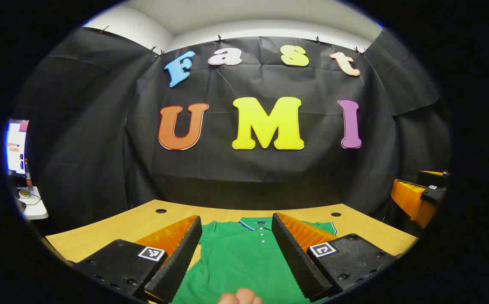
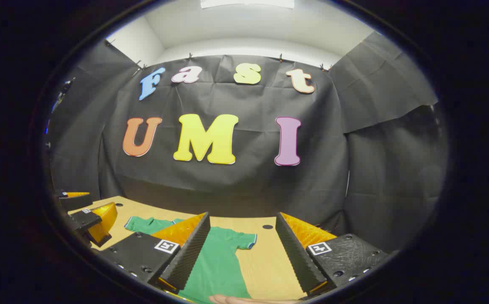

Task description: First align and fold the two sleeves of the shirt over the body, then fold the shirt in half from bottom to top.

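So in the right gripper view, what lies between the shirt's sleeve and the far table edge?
Bare wooden table, apart from one small dark hole beyond the green shirt sleeve.

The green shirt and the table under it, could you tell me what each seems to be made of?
The shirt looks like a soft matte knit, probably cotton polo fabric: it lies limp with gentle wrinkles, a ribbed collar and a buttoned placket. The table looks like light wood or wood-look laminate with a smooth, low-sheen top and faint grain; which of the two, I cannot tell.
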`<state>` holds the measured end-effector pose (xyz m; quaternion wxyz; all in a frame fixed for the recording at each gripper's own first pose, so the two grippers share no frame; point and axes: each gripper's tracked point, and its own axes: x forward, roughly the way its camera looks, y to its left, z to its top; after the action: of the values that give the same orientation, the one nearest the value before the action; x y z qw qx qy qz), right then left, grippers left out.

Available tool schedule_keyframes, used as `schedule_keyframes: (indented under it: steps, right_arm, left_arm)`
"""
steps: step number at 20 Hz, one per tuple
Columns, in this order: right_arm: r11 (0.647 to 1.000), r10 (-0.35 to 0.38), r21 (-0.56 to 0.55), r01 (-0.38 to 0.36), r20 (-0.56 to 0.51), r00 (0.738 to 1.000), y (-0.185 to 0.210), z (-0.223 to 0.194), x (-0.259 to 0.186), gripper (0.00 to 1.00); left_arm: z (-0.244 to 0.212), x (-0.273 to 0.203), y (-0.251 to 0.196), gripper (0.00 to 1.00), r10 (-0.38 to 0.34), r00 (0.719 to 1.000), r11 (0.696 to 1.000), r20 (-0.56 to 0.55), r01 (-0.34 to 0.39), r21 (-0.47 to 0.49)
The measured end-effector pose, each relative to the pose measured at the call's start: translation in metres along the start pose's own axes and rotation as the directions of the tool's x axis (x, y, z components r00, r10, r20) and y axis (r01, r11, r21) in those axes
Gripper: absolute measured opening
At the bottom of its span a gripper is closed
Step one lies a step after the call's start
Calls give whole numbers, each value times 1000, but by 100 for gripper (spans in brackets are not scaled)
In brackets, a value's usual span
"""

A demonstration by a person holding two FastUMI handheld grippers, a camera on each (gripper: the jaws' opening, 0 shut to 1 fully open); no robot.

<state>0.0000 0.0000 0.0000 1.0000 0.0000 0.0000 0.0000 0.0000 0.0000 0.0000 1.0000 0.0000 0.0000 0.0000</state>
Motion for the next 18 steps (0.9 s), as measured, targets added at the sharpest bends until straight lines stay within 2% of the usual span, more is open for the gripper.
schedule_keyframes:
  steps: [1,5,6,7,8,11,12,13,14,18]
  right_arm:
    - [1000,-3,-2,3,-7,1000,1,-5,1,95]
    - [1000,12,6,-11,-52,999,8,-19,7,95]
    - [1000,14,2,-13,-61,998,9,-22,9,98]
    - [1000,15,-7,-15,-69,998,11,-27,10,92]
    - [1000,16,-16,-17,-67,998,12,-27,10,95]
    - [999,0,-53,-4,-65,998,12,-32,15,95]
    - [999,4,-53,-8,-73,997,15,-37,15,98]
    - [999,4,-52,-8,-84,996,16,-40,17,95]
    - [999,3,-53,-8,-93,996,16,-42,19,98]
    - [998,8,-63,-16,-129,992,19,-48,29,95]
  left_arm:
    - [-1,0,1,100,4,1000,1000,-9,-4,-4]
    - [-3,4,12,100,39,999,999,-18,-39,10]
    - [-3,4,13,100,48,999,999,-19,-47,13]
    - [-3,5,15,100,52,998,999,-19,-52,11]
    - [-3,5,14,100,51,999,999,-20,-51,9]
    - [-8,8,11,100,37,999,999,-36,-37,-7]
    - [-11,9,8,100,26,999,1000,-44,-26,-8]
    - [-12,10,5,100,17,999,1000,-47,-18,-6]
    - [-12,10,4,100,10,999,1000,-45,-10,-3]
    - [-11,12,5,100,6,999,1000,-33,-6,-7]
